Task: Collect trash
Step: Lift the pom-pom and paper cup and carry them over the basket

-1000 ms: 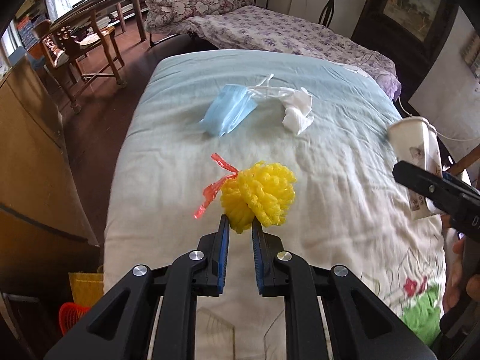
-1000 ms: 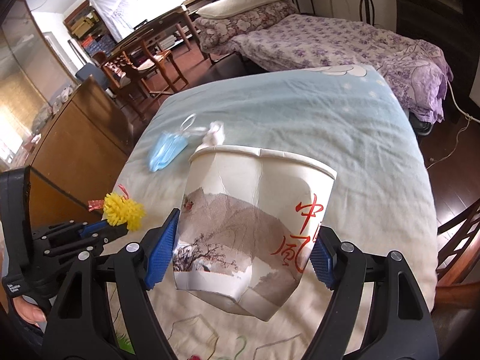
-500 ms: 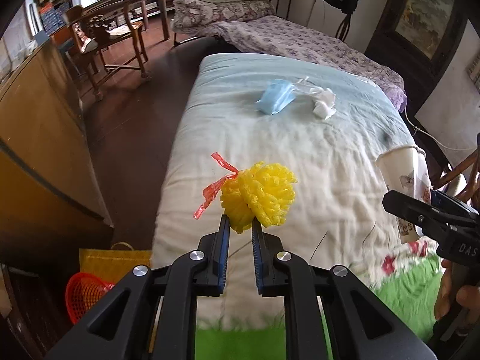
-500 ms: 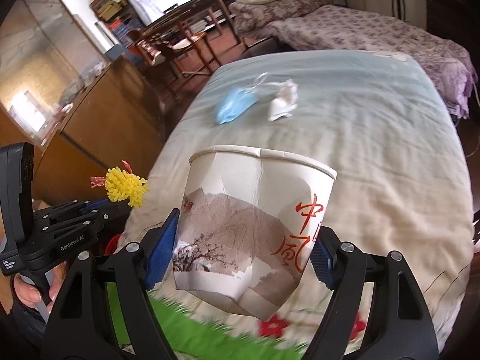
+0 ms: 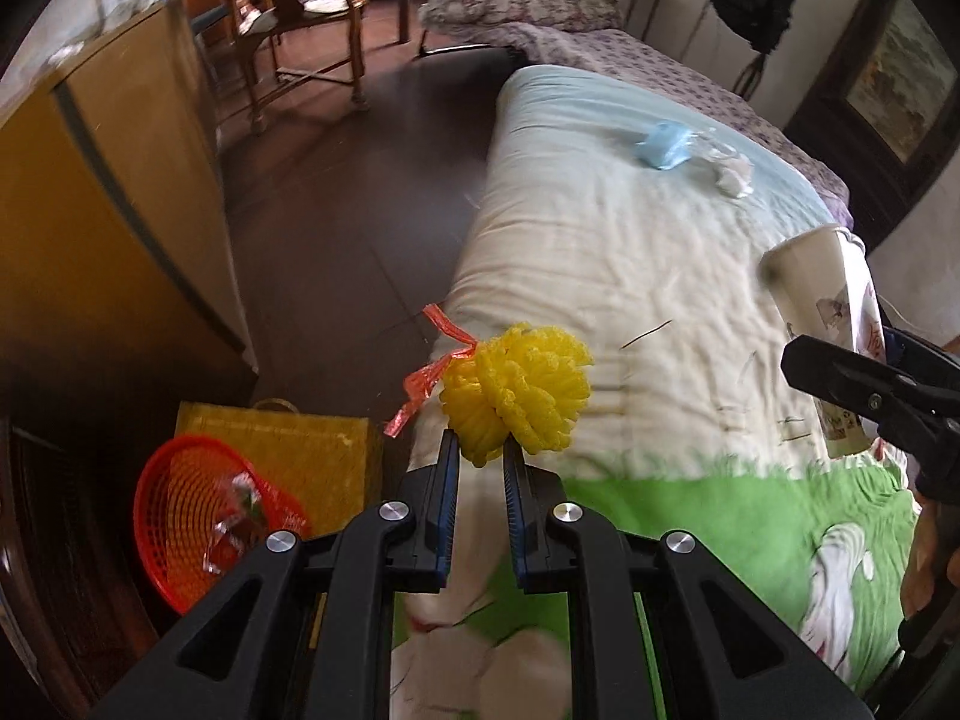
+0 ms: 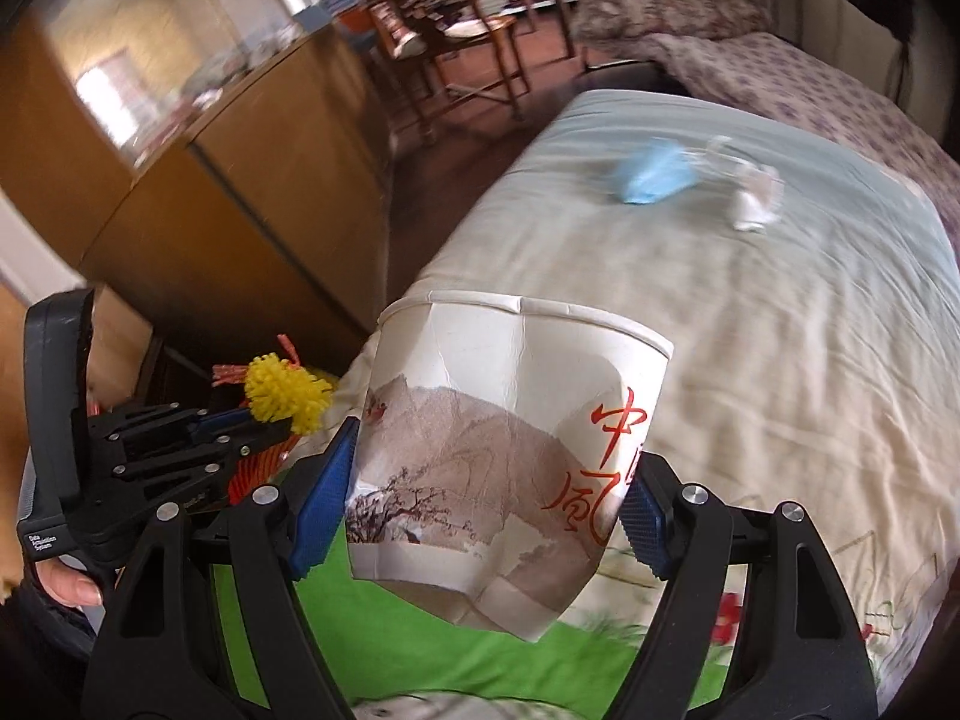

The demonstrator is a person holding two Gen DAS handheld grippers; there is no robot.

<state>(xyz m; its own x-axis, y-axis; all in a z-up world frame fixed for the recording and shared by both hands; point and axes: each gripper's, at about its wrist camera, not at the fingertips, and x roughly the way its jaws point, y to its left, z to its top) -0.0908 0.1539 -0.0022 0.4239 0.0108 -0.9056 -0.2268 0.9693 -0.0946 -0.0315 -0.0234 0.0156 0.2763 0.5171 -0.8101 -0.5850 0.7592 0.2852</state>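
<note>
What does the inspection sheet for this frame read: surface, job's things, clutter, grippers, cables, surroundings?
Surface: bed quilt, rumpled, pale with green print at the near end.
Job's things: yellow foam net and creased paper cup held; blue mask and white tissue lying on the quilt; red basket on the floor with a wrapper inside.
Clutter: yellow bag behind the basket.
Grippers: left gripper shut on the net; right gripper shut on the cup.
Cables: nothing seen.
Surroundings: wooden cabinet, chairs, second bed.
</note>
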